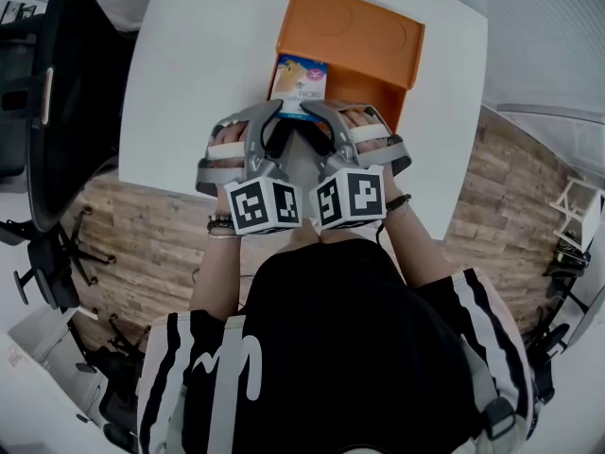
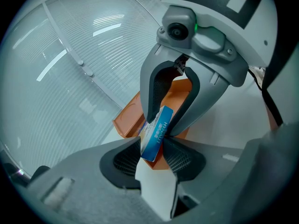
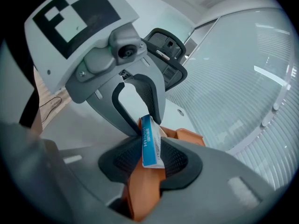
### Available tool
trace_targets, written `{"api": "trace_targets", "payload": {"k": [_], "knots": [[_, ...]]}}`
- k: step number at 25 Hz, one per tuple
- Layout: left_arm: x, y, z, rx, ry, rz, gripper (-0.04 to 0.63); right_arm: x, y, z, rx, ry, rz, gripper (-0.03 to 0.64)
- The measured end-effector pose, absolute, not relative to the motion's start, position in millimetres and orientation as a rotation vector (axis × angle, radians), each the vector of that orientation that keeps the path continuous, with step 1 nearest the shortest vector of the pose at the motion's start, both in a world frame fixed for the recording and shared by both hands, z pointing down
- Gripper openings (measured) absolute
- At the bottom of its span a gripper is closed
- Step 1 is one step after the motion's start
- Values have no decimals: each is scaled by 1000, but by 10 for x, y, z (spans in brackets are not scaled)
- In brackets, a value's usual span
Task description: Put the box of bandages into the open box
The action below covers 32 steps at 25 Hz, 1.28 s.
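While the left fingers (image 2: 122, 161) are narrowed onto one end of the box of bandages (image 2: 157, 133), pads against its front and back faces, the right fingers (image 3: 181, 161) look to be doing the very same at the opposite end. It's a two-sided pinch across the thin dimension, with nothing else between either pair.

That looks the right place to take it: close to the folded end flaps, where printed card is stiffest. I'd reckon it's light, hardly any weight at all. It should be rigid enough to keep its shape but easy to dent if squeezed mid-panel. The glossy print could let it slide, so a gentle, even grip is the call.

Outward now: the box of bandages is tipped up, printed face toward the person (image 1: 321, 348), right over the near part of the open box (image 1: 386, 91). That one is orange, with its lid (image 1: 352, 31) thrown back toward the far edge of the table (image 1: 189, 83). Whether the bottom edge already rests inside, I can't tell, because the fingers cover it. The open box sits past the middle of the table, nearer its right edge, and the reach comes in over the near edge.
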<state>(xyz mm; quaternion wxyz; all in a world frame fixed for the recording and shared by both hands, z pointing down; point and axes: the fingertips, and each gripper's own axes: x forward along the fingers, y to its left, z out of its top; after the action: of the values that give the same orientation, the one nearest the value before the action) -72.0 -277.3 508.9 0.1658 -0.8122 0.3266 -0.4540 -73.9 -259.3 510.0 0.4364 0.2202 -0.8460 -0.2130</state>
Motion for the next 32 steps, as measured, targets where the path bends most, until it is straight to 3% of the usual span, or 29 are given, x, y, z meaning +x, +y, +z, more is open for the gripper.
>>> {"api": "trace_targets", "payload": {"k": [13, 32], "knots": [[-768, -2712, 5149, -2317, 934, -1324, 201, -764, -2547, 5182, 522, -2135, -482, 147], [-763, -2567, 5073, -2299, 983, -1321, 201, -675, -2428, 5088, 571, -2175, -459, 155]]}}
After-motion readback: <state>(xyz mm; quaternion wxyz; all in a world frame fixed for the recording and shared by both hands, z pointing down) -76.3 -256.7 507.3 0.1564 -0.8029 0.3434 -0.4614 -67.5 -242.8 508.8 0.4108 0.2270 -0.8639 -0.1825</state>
